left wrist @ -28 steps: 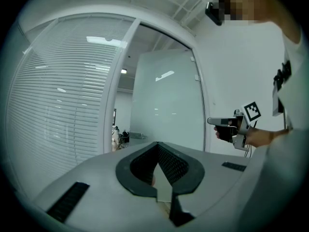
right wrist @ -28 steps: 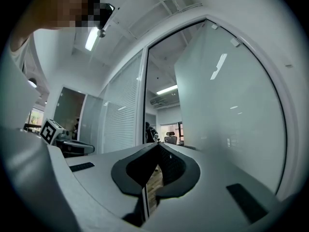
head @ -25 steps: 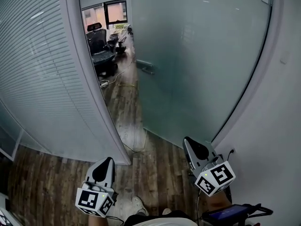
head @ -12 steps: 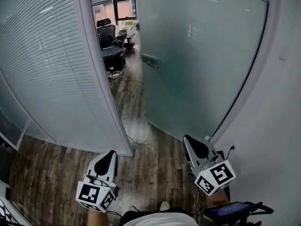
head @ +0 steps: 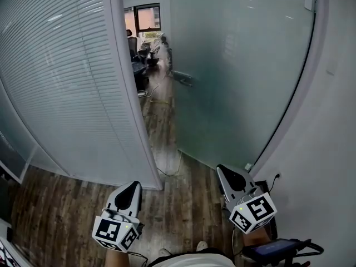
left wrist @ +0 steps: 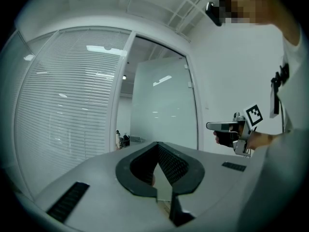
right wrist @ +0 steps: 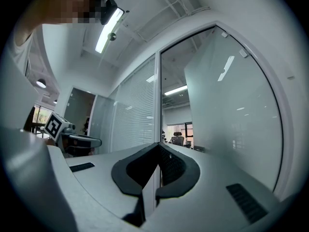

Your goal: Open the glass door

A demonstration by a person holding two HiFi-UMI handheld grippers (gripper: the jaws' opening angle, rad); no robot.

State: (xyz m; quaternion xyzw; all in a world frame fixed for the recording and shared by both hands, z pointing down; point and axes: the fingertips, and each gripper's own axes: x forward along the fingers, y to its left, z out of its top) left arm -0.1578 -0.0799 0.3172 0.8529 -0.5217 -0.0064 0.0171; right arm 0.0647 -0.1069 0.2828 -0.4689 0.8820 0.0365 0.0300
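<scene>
The frosted glass door (head: 233, 65) stands swung inward, with its metal handle (head: 183, 79) on the edge by the gap. A narrow doorway (head: 158, 115) shows between the door and the white post of the blinds partition (head: 67, 82). My left gripper (head: 132, 189) is low at the left, held level and shut on nothing. My right gripper (head: 221, 168) is low at the right, also shut and empty. Both are well short of the door. In the left gripper view the left gripper (left wrist: 157, 144) faces the door (left wrist: 161, 110). In the right gripper view the right gripper (right wrist: 158, 144) points at the gap beside the door (right wrist: 227, 110).
Office chairs (head: 139, 65) stand in the room beyond the doorway. A cable (head: 167, 171) lies on the wood floor at the threshold. A white wall (head: 328, 121) with a socket (head: 276, 176) closes the right side. A black device (head: 275, 249) hangs at the lower right.
Both grippers have moved forward toward the doorway. The partition post and the gap have shifted right in the head view, hiding more of the chairs. The jaws stay shut.
</scene>
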